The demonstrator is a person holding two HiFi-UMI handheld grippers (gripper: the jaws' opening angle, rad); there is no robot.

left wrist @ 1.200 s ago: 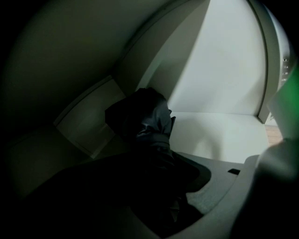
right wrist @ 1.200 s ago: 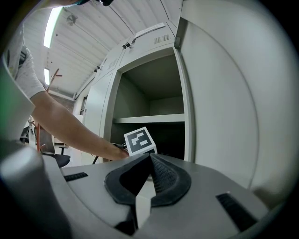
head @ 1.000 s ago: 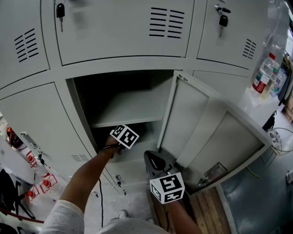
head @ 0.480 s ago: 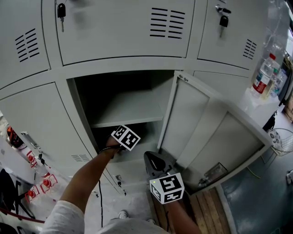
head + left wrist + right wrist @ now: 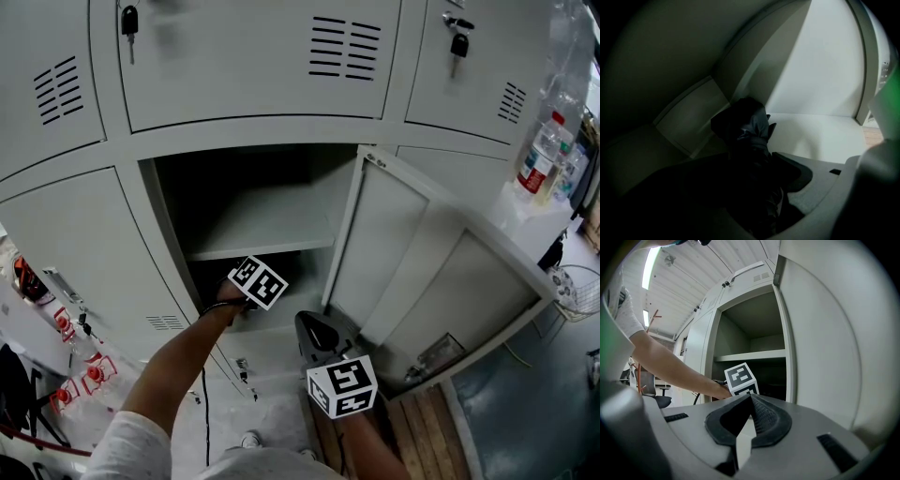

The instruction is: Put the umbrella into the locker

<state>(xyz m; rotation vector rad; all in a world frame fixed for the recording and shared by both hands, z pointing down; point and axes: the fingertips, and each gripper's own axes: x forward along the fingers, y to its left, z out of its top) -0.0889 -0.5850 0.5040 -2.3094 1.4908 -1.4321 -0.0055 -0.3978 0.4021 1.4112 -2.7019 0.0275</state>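
Inside the dark compartment below the shelf of the open locker (image 5: 281, 131), centre frame, the left tongs (image 5: 759, 187) clamp a folded black umbrella (image 5: 745, 126). The right tongs (image 5: 749, 401) hang outside at lower centre, pressed together, holding nothing.

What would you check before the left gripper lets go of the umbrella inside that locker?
1. The locker door is open wide: ok.
2. The umbrella is inside the locker, under the shelf: ok.
3. The umbrella rests on the compartment floor: cannot tell, too dark.
4. The left gripper has a hold on the umbrella: ok, jaws closed on it.
5. The right gripper is empty and outside the locker: ok, jaws together.
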